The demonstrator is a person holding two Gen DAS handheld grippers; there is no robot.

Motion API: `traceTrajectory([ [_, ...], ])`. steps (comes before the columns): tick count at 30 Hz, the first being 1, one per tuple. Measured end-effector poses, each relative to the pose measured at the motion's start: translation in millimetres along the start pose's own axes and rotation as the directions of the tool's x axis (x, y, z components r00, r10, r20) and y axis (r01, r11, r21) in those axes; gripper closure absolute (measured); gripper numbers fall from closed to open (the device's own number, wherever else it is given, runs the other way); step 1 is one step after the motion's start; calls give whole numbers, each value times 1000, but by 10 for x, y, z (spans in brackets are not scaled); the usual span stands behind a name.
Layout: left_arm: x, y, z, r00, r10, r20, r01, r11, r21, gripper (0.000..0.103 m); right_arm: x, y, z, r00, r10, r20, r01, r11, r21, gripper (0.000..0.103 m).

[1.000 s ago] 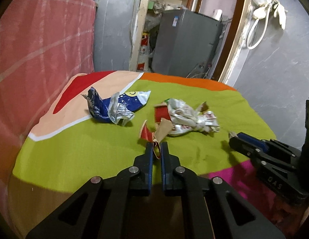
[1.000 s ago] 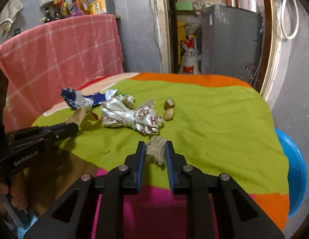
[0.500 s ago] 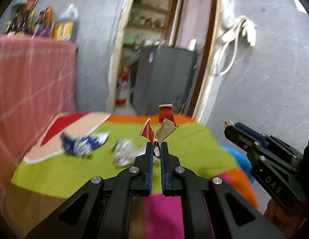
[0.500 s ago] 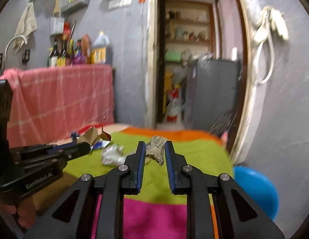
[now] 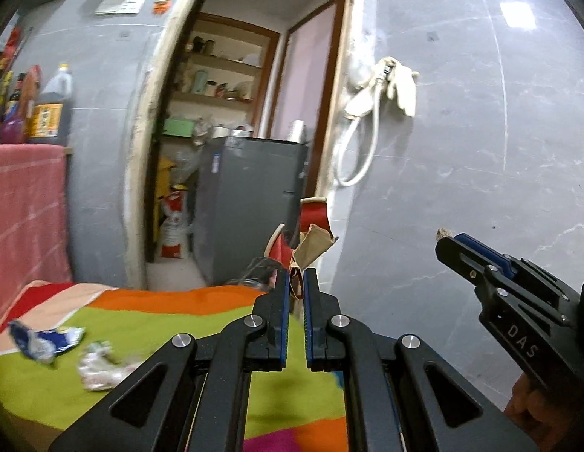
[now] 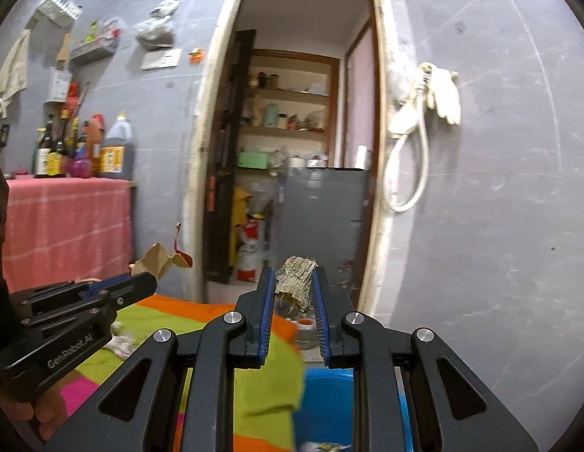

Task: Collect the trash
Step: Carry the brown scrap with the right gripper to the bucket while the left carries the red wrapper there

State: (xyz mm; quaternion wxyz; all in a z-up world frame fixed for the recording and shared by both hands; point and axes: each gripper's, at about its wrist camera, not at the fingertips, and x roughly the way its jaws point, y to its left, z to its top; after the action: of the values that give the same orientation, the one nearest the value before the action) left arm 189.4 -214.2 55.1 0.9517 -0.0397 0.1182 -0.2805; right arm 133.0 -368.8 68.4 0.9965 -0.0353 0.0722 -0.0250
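My left gripper (image 5: pixel 296 278) is shut on a torn red and brown paper scrap (image 5: pixel 311 241) and holds it in the air above the table's right side. It shows at the left of the right wrist view (image 6: pixel 141 282) with the scrap (image 6: pixel 160 260). My right gripper (image 6: pixel 292 286) is shut on a crumpled brown dried leaf wad (image 6: pixel 294 280), held above a blue bin (image 6: pixel 329 403). It shows at the right of the left wrist view (image 5: pixel 448 243). A blue wrapper (image 5: pixel 43 341) and a silver wrapper (image 5: pixel 98 367) lie on the table.
The table has a green, orange and pink cloth (image 5: pixel 179 324). The blue bin stands on the floor past the table's right edge, with some trash inside. A grey fridge (image 6: pixel 322 218) stands in the doorway. A pink-draped counter (image 6: pixel 66 226) with bottles is at the left.
Both grippers have risen from the table with their trash and moved right. The right gripper is now over the blue bin. The wrappers stay on the cloth.
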Motion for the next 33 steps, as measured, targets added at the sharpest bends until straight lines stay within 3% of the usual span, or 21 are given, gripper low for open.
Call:
traceTrajectory([
  [10, 665, -410, -201, 991, -80, -112, 85, 996, 40, 98, 280, -537, -394, 994, -37, -99, 44, 996, 76, 85],
  [17, 1044, -386, -388, 960, -136, -246, 131, 991, -34, 98, 451, -741, -708, 984, -27, -176, 49, 991, 121, 85],
  [29, 1399, -464, -636, 898, -181, -402, 183, 983, -34, 96, 677, -913, -996, 959, -1, -284, 56, 981, 187, 83],
  [33, 1437, -456, -671, 891, -176, -418, 176, 984, -39, 90, 743, -944, -1028, 950, 5, -313, 63, 977, 204, 74],
])
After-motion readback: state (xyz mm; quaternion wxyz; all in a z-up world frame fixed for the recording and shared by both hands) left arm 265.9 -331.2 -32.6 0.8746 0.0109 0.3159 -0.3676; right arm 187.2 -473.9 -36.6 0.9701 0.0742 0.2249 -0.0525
